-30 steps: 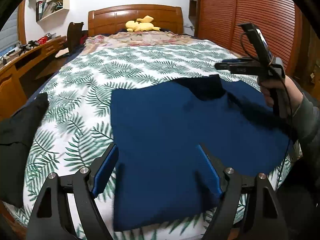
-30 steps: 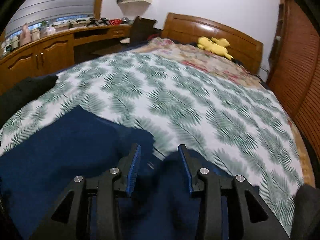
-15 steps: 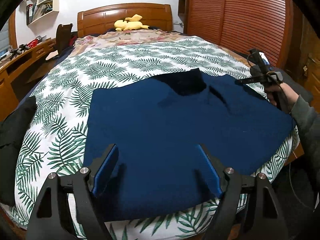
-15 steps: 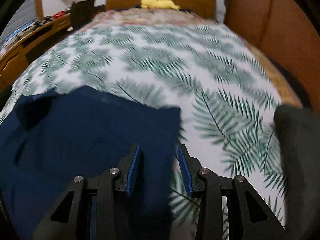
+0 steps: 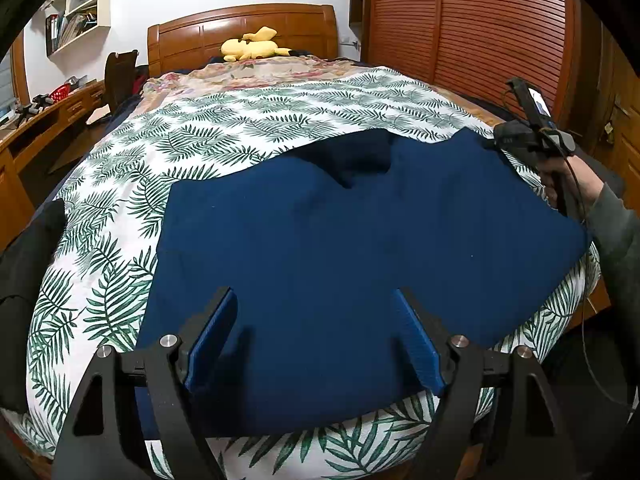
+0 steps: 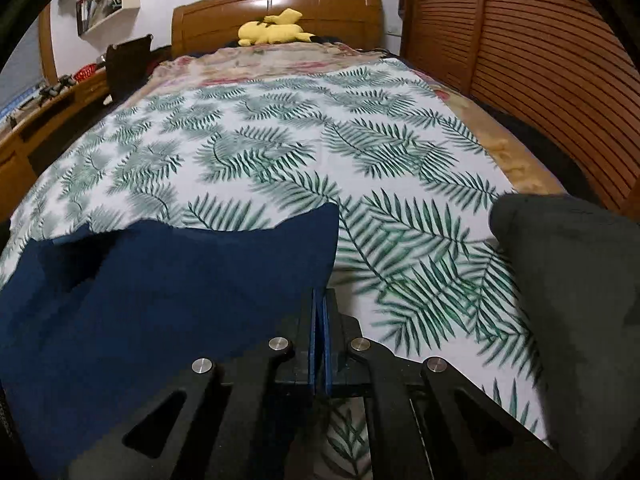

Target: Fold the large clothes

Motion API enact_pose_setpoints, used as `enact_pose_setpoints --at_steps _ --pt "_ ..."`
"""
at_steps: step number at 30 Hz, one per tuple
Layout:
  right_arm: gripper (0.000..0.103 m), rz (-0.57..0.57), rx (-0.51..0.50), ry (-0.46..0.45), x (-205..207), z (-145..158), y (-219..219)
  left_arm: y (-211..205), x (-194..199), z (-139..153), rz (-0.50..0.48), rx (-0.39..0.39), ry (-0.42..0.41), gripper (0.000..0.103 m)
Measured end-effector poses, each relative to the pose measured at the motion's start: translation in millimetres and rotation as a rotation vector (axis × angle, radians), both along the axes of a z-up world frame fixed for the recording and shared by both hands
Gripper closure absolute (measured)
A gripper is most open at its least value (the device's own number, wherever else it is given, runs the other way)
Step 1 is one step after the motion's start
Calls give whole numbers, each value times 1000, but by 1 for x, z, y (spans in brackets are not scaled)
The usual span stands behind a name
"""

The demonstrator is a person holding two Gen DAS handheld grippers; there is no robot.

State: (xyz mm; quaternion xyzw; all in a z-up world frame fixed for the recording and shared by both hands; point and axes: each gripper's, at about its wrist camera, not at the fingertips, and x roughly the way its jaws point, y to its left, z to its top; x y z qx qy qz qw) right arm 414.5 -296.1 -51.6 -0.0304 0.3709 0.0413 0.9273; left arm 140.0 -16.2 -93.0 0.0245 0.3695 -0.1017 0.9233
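A large dark blue garment (image 5: pixel 360 248) lies spread flat on the fern-print bed cover (image 5: pixel 224 128). My left gripper (image 5: pixel 316 312) is open, hovering over the garment's near edge, holding nothing. My right gripper (image 6: pixel 320 304) is shut on the garment's right edge (image 6: pixel 280 256). It also shows in the left wrist view (image 5: pixel 500 142) at the garment's far right corner, held in a hand. A darker folded patch (image 5: pixel 352 156) sits at the garment's far edge.
A dark grey cloth (image 6: pixel 568 280) lies at the bed's right edge, a black one (image 5: pixel 24 280) at the left edge. A yellow plush toy (image 5: pixel 252 46) rests by the wooden headboard. A desk (image 5: pixel 44 120) stands left, slatted wardrobe doors (image 5: pixel 480 40) right.
My right gripper moved right along the garment to its right edge and closed on it. The garment now lies flatter and wider. My left gripper stayed open.
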Motion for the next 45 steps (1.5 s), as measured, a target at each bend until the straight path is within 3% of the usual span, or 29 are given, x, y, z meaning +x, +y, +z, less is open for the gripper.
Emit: enact_pose_setpoints --at_steps 5,6,10,11,14,15,26,30,38,45 --pt "101 9 -20 -7 -2 1 1 -4 1 -1 -6 8 4 23" --pt "96 15 -21 -13 -1 3 4 -4 1 -1 -7 7 4 23" --pt "92 41 -57 -69 -33 21 33 -5 2 -1 -8 3 4 23" --pt "87 44 -65 -82 -43 24 39 -4 2 -1 -7 2 5 23" --pt "61 64 -96 -125 -66 31 51 -5 2 0 -11 0 -1 23" --pt "59 84 -90 -138 -74 34 54 -6 1 1 -13 1 -4 23" --pt "58 295 -36 -180 -171 31 78 -17 -3 -6 -42 -3 -1 23" --pt "58 349 -71 -174 -198 20 83 -19 -3 -8 -45 -1 6 23" --pt "58 415 -63 -90 -233 -8 92 -14 -5 -10 -33 -5 8 23" --pt "58 390 -53 -40 -240 -21 92 18 -15 -8 31 -28 1 23"
